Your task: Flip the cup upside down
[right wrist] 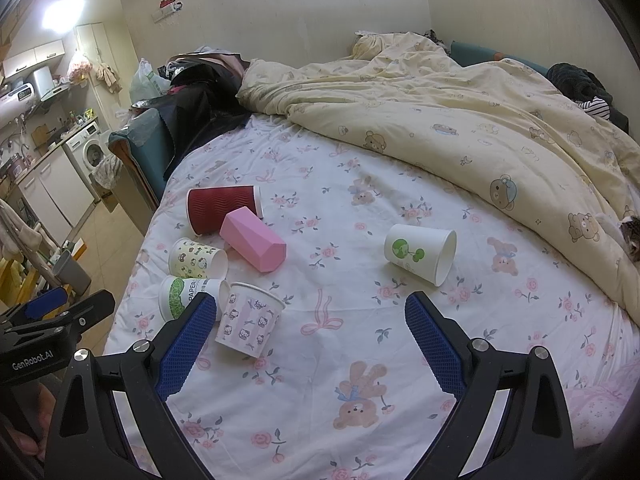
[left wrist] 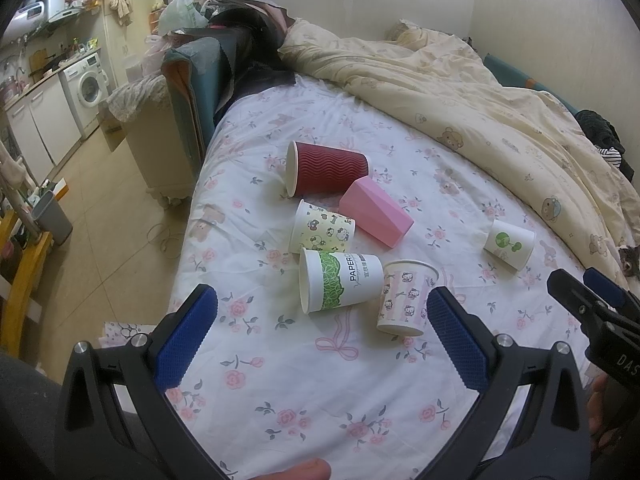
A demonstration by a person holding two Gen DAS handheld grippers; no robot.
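Several cups lie on the floral bed sheet (left wrist: 320,380). A dark red ribbed cup (left wrist: 326,169) (right wrist: 224,208), a pink faceted cup (left wrist: 376,213) (right wrist: 253,245), a cartoon-print cup (left wrist: 322,232) (right wrist: 197,262) and a green-band "PAPER" cup (left wrist: 340,280) (right wrist: 184,296) lie on their sides. A Hello Kitty cup (left wrist: 406,298) (right wrist: 250,318) stands upright but tilted. A white cup with a green tree print (left wrist: 508,243) (right wrist: 420,253) lies apart to the right. My left gripper (left wrist: 320,344) is open and empty, above the sheet just short of the cluster. My right gripper (right wrist: 310,344) is open and empty, with the Hello Kitty cup near its left finger.
A cream bear-print duvet (right wrist: 460,120) is bunched along the far and right side of the bed. The bed's left edge drops to a tiled floor (left wrist: 112,208) with a grey bin (left wrist: 52,218). Dark clothes and bags (left wrist: 236,40) are piled at the far left corner.
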